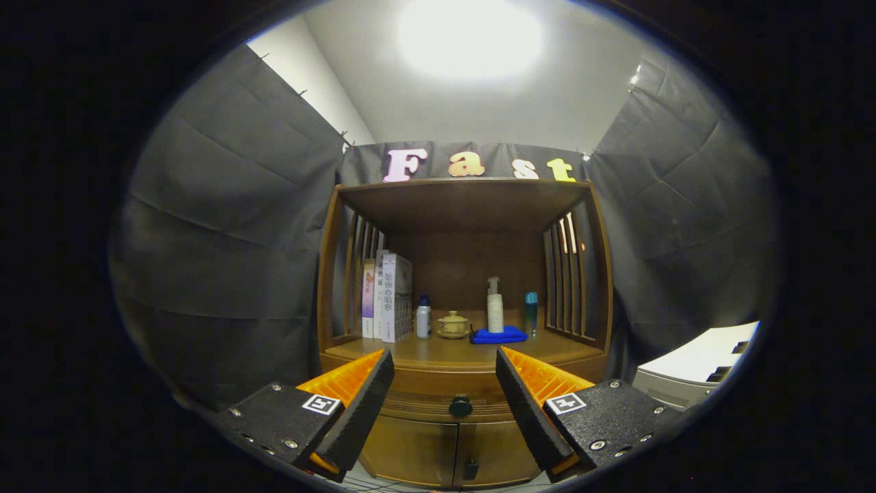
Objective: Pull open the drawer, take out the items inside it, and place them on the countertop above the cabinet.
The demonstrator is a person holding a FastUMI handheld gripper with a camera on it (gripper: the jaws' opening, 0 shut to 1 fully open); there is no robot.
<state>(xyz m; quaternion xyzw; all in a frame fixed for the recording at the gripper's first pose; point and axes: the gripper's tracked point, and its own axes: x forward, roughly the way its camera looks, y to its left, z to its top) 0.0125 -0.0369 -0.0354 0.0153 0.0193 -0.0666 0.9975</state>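
The gripper (445, 383) has its fingers spread wide and empty, the shut drawer's dark knob (460, 406) lying between them toward six o'clock; closing squarely on the knob before pulling straight back should work best.

The wooden drawer (460, 405) with its dark round knob (460, 406) seems fully closed under the countertop (445, 350).

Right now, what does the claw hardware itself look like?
The claw has two wedge-shaped fingers with ribbed inner faces. Each sits on a black textured block with silver screws and a small square black-and-white marker tag. Fingers stand open, the closed wooden drawer's dark round knob between them. No cables or sleeve seen.
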